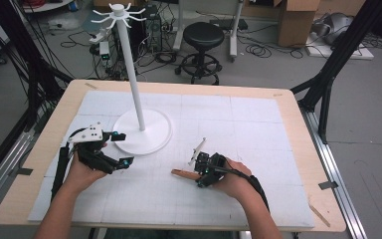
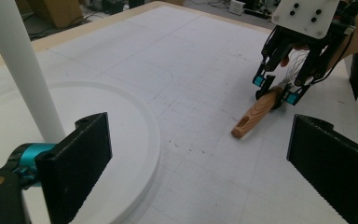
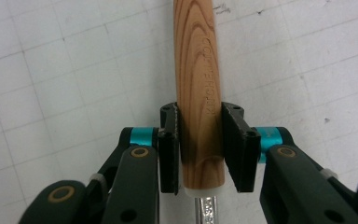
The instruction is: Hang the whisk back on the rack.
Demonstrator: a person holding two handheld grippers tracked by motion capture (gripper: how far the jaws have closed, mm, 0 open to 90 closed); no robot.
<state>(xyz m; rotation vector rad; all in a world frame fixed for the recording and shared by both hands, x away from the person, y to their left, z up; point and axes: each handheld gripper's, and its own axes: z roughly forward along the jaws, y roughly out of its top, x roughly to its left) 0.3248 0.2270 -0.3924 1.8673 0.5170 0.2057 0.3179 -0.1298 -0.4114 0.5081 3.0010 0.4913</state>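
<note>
Left gripper (image 1: 120, 148): held in the person's left hand (image 1: 82, 172) at the near left of the table; jaws stand wide apart with nothing between them, pointing right, toward the stand's base.
Stand (image 1: 135, 84): white pole, upright, topped by a ring of short hooked arms; sits left of centre on the far half of the mat.
Stand base (image 1: 154, 134): round white disc, flat on the mat; its near-left rim lies just beside the left gripper's far jaw; in the left gripper view the disc (image 2: 126, 140) curves past the left jaw.
Mat (image 1: 238, 124): white gridded sheet covering most of the wooden table (image 1: 298, 129).
Whisk (image 1: 185, 174): kitchen utensil with a wooden handle (image 3: 198, 88) and metal wires, lying flat on the mat near centre, handle end pointing left; a metal stem (image 3: 207, 210) leaves the handle's lower end in the right gripper view.
Right gripper (image 1: 202, 174): held in the person's right hand (image 1: 234, 181), right of centre, near side; jaws drawn in narrow, pads pressed on both sides of the wooden handle close to its stem end; seen from the left gripper view (image 2: 275, 92) it stands over the handle on the mat.
Stool (image 1: 204, 45): black, round seat, on the floor beyond the table's far edge.
</note>
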